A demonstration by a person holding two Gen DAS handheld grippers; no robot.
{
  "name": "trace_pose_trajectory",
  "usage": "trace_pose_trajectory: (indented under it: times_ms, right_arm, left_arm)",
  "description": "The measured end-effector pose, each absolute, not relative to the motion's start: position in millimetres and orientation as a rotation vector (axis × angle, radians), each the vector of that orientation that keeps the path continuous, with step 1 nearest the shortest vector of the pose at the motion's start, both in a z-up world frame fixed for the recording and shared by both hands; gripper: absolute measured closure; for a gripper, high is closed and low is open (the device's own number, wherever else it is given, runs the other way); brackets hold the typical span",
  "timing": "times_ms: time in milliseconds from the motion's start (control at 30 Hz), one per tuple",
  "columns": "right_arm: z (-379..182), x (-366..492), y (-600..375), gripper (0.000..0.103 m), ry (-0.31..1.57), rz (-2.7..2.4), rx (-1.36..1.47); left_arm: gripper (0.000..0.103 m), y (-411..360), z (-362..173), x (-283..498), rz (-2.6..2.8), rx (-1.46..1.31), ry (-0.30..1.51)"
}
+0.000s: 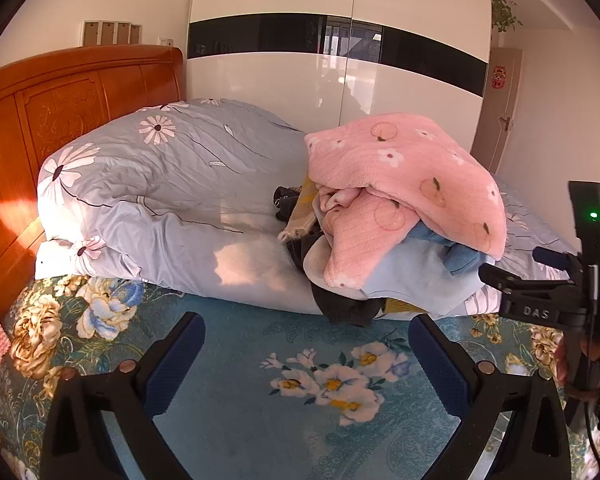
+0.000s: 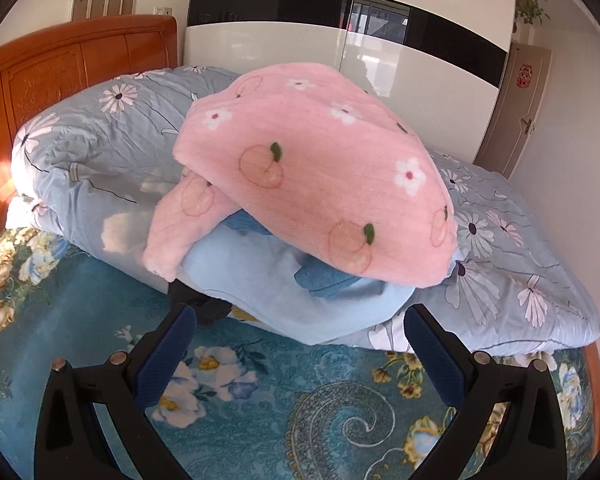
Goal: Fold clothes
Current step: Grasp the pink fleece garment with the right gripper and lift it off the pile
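Observation:
A heap of clothes lies on the bed against the rolled quilt. On top is a pink fleece garment [image 1: 404, 184] with peach and flower prints, which fills the middle of the right wrist view [image 2: 320, 176]. Under it lie a light blue garment [image 1: 412, 280] [image 2: 268, 284], a darker blue piece [image 2: 324, 278] and a black garment [image 1: 344, 308]. My left gripper [image 1: 306, 332] is open and empty above the bedsheet, short of the heap. My right gripper [image 2: 300, 324] is open and empty, its fingertips close to the light blue garment's edge.
The bed has a teal floral sheet [image 1: 260, 400] [image 2: 284, 408]. A grey-blue daisy quilt [image 1: 160, 184] [image 2: 520, 248] lies rolled across it. An orange wooden headboard [image 1: 60, 112] stands at the left, a white wardrobe [image 1: 340, 80] behind. The right gripper's body [image 1: 548, 304] shows at the left view's right edge.

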State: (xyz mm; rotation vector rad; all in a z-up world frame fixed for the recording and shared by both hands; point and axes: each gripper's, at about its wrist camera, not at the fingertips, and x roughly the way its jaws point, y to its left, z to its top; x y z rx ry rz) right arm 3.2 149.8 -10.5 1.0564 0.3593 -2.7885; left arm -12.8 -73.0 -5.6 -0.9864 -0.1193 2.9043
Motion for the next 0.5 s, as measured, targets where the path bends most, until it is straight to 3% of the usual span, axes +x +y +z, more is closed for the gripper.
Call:
trace_pose_trajectory:
  times_ms: [367, 433, 500]
  right_arm:
    - [-22.2, -78.8, 125.2, 0.000, 0.253, -2.860, 1.076]
    - [-19.2, -88.3, 128.9, 0.011, 0.214, -2.878, 1.087]
    - [-16.3, -97.8, 132.6, 0.041, 0.174, -2.895, 1.098]
  left_arm:
    - [0.000, -99.8, -35.7, -38.4, 2.884, -0.981, -0.106]
    - [0.000, -103.0, -43.8, -43.0, 2.873, -0.997, -0.119]
    - [0.000, -106.3, -51.8, -46.2, 2.858, -1.013, -0.138]
